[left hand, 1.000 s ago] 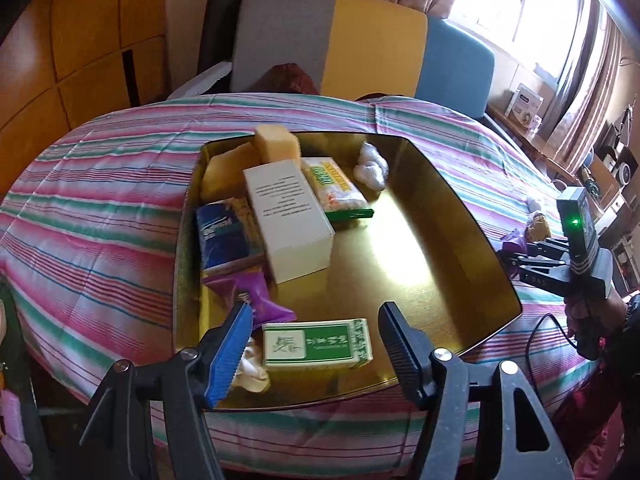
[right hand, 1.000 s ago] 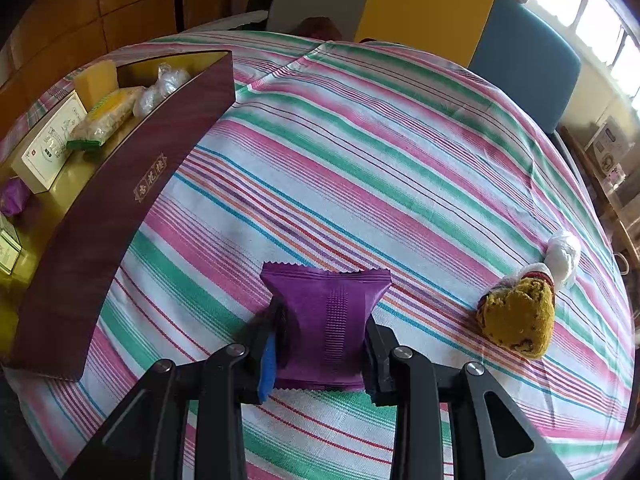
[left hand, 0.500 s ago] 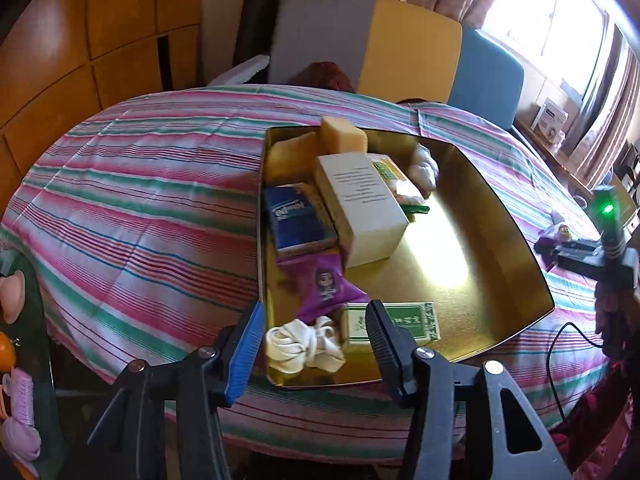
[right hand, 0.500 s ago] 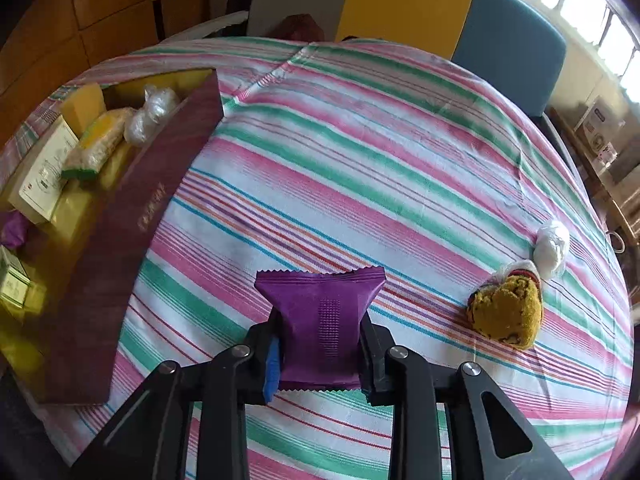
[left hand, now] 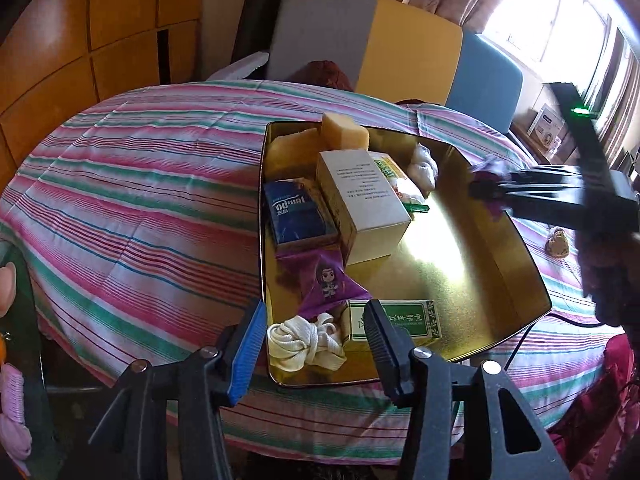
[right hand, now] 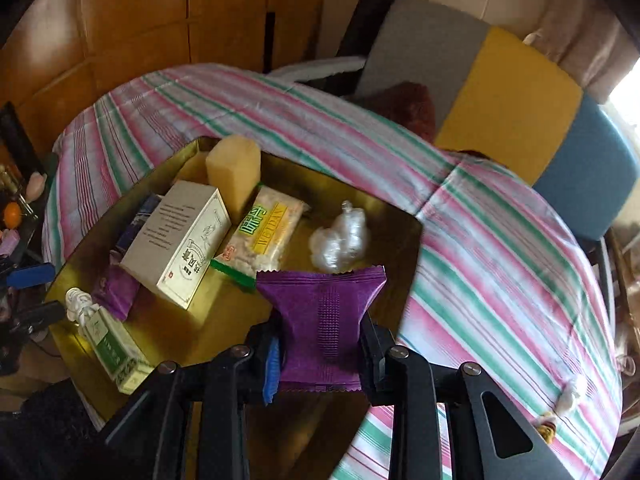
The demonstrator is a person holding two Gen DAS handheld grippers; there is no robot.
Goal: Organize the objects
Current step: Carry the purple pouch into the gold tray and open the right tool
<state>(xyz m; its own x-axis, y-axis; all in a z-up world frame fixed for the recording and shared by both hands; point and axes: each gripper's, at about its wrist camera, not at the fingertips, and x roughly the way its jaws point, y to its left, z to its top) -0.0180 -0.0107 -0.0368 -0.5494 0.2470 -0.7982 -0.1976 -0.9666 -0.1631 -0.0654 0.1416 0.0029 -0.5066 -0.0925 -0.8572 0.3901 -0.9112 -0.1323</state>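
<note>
Purple crinkle-edged snack packet [right hand: 326, 320] pinched in shut right gripper [right hand: 320, 354] above gold tray [right hand: 404, 276]; left gripper [left hand: 316, 338] half-open, empty.

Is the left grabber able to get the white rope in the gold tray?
Probably yes. The left gripper is empty, with the white rope lying uncovered in the gold tray just past its fingers.

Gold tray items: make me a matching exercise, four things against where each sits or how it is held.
Things:
1. purple packet
2. white rope
3. sponge
4. green box

Places:
A. far end of the gold tray
B. near corner of the tray, left of the green box
C. clamped in the right tool, above the tray
D. near edge of the tray, behind the left tool

Pairs: 1-C, 2-B, 3-A, 4-D
</note>
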